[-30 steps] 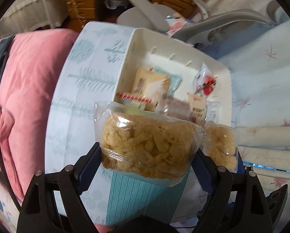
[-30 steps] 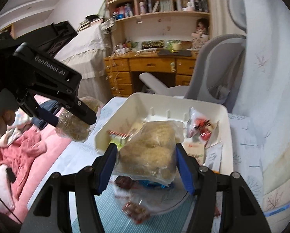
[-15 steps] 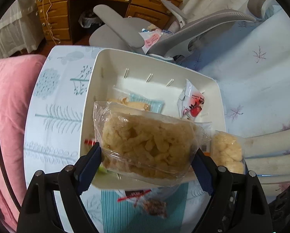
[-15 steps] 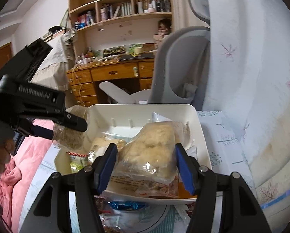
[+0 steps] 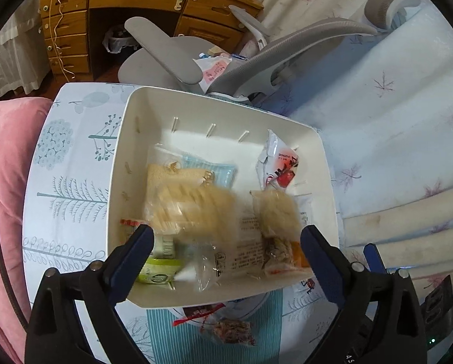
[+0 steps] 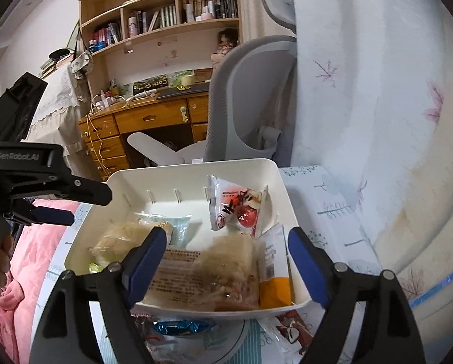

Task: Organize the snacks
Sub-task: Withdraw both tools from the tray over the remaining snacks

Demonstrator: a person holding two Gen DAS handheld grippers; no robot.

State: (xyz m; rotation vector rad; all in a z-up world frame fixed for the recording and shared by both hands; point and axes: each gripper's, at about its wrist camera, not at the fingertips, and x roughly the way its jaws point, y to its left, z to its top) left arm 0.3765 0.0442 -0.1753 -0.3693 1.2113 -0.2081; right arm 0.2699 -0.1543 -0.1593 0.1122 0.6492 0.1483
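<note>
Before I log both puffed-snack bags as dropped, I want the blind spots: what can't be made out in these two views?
- Left view: left bag motion-blurred; settled or falling, unclear. Left gripper jaws have just been opening, pads clear.
- Both views: snacks under the bin front wall hidden, on a plate.
- Right view: packet print too small; right gripper jaws just opened, right bag blurred.

Black gripper [image 5: 226,248], blue-padded fingers [image 5: 317,261], apparently silver screws
</note>
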